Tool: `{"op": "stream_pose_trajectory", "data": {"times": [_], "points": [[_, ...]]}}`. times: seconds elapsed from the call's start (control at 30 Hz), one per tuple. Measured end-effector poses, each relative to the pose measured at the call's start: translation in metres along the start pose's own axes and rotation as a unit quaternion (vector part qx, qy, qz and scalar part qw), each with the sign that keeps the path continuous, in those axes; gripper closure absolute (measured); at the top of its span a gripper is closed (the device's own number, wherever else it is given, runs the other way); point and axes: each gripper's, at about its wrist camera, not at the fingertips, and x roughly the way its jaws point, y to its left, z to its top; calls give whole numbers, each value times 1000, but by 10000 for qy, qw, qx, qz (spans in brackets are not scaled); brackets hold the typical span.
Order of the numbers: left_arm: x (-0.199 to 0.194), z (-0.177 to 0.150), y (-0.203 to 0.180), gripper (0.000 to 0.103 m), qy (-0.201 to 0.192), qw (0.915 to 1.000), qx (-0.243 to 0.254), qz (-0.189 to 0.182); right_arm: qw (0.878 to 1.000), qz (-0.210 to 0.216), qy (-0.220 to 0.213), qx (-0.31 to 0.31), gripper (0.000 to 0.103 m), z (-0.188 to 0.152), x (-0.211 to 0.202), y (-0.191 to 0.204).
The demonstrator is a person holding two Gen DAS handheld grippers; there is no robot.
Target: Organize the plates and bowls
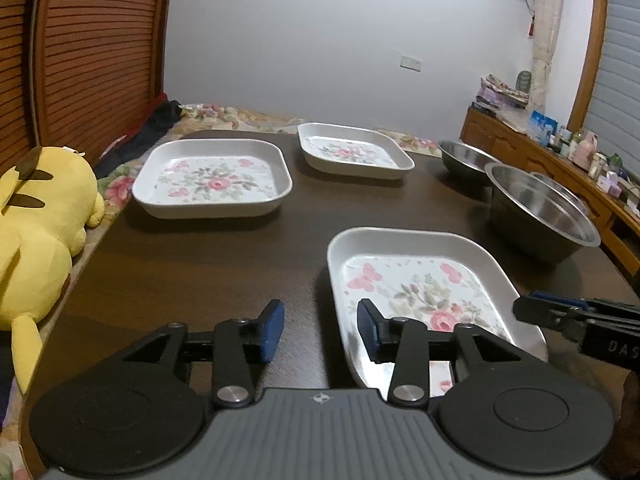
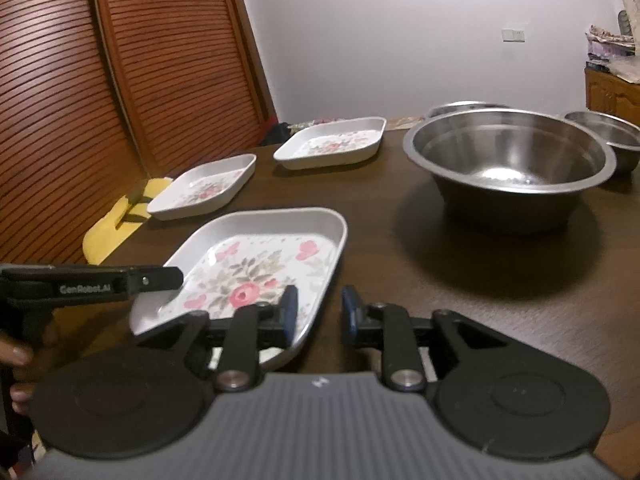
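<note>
Three plates: laid apart on the surface, none stacked — near plate by the front edge, two plates toward the far edge.
Bowls: big bowl and smaller ones unnested along the right edge.
Left gripper: fingers open, astride the near plate's rim.
Right gripper: fingers open, likewise.
Progress: judged barely begun.

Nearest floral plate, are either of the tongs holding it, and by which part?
Nothing is held. The left tongs straddle the plate's left rim and the right tongs its right rim, both open, pads apart from it.
</note>
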Motion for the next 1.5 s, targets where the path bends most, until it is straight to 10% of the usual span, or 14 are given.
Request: {"op": "stream_pose_trajectory", "data": {"times": [0.6,1.2,1.5], "points": [[-11,46,18,27,-458,9983,196,299,9959,384,-397,-717,46,62,-5,25],[24,90,94,28,-466,9952,329,795,9910,894,302,-947,39,121,69,75],[67,96,136,50,-84,9981,-15,603,9828,1082,1145,-961,49,126,134,86]]}}
